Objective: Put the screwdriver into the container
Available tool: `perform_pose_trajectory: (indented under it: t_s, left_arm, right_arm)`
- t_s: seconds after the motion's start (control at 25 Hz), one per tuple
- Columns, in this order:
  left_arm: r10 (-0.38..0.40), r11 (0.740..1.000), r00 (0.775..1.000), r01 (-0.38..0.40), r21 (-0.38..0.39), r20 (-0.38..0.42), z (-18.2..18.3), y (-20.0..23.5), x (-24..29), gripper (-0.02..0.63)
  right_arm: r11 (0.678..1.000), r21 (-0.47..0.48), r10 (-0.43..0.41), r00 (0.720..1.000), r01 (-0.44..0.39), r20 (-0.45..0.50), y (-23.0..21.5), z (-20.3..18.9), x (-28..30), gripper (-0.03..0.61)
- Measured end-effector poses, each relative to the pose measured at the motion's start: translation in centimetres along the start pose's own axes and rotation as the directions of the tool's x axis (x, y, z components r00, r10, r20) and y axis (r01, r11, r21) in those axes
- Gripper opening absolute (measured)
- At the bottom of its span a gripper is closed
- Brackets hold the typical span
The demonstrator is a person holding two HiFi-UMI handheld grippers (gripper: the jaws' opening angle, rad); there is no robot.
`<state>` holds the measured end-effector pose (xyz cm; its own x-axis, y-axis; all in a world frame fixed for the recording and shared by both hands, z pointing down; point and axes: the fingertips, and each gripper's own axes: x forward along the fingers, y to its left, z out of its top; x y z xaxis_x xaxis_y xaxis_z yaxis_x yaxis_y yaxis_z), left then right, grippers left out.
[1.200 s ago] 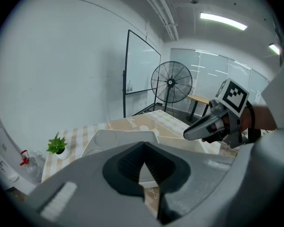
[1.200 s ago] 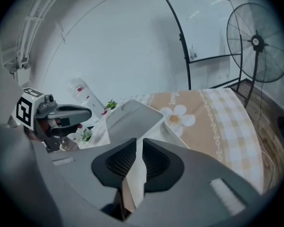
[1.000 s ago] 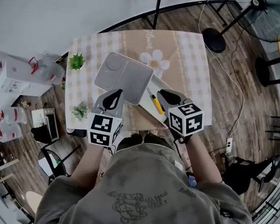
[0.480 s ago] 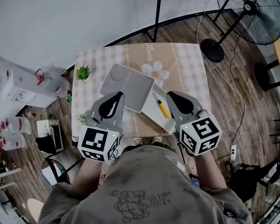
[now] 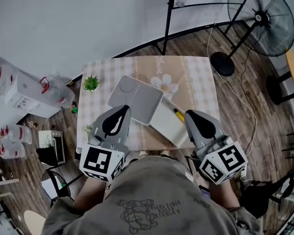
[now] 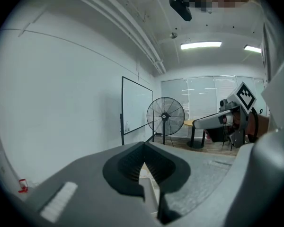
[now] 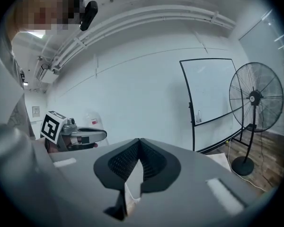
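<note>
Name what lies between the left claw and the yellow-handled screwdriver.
Head view: the white rectangular container and a corner of the flat grey tray, between left claw and screwdriver.

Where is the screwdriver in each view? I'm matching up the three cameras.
Head view: the screwdriver lies by the white container's right-hand edge, just ahead of the right gripper.
Left gripper view: not in it.
Right gripper view: not in it.
Shared landmark: the standing fan, top right in the head view, centre in the left gripper view, far right in the right gripper view.
</note>
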<state>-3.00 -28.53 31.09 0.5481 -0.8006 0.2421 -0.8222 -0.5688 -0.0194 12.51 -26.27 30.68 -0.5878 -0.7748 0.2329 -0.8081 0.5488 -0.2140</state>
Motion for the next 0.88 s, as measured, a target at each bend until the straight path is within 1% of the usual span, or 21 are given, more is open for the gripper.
perform_pose_trajectory:
  t_s: [0.44,0.68,0.88]
  left_arm:
    - [0.025,1.000,1.000,-0.025,-0.003,0.000,0.19,0.30,-0.57,0.000]
    - [0.010,1.000,1.000,-0.010,-0.004,0.002,-0.06,-0.31,-0.42,0.000]
    - [0.012,1.000,1.000,-0.012,-0.004,-0.002,-0.04,0.15,-0.66,0.000]
  right_arm:
    - [1.000,0.006,0.000,1.000,0.000,0.001,-0.26,-0.04,-0.21,0.026]
    - [1.000,0.007,-0.010,1.000,0.009,0.014,-0.46,0.30,-0.28,0.027]
    - [1.000,0.009,-0.014,1.000,0.013,0.021,-0.36,0.44,0.08,0.026]
